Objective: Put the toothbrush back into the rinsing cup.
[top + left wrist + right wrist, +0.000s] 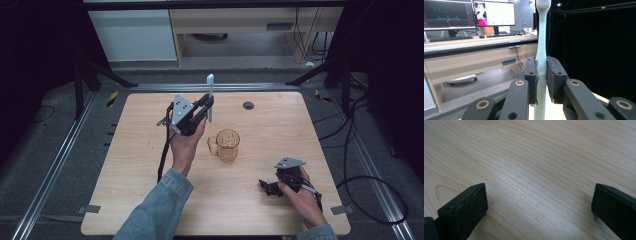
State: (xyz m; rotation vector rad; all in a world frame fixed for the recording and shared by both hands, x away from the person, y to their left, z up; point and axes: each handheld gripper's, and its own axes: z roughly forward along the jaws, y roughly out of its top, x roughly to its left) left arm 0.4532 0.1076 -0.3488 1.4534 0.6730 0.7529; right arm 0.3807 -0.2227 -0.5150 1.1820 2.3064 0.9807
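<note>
The left gripper (202,111) clamps a pale toothbrush (210,97) mid-handle, bristles up, held above the table (280,115) at about eleven o'clock from the amber glass mug (227,145). To seat it well, I judge it should come over the mug's mouth upright and lower straight — then let go. The right gripper (272,187) rests open and empty at five o'clock.

**Toothbrush clamped upright between the black jaws**

The left gripper (541,80) is closed on a pale blue toothbrush (541,50), its pads (533,80) pressing the handle on both sides. The brush stands upright, bristle head at the top. Far to the left, a desk (474,53) carries two lit monitors (469,13) and a keyboard (450,38). A black backdrop (599,45) stands on the right.
</note>
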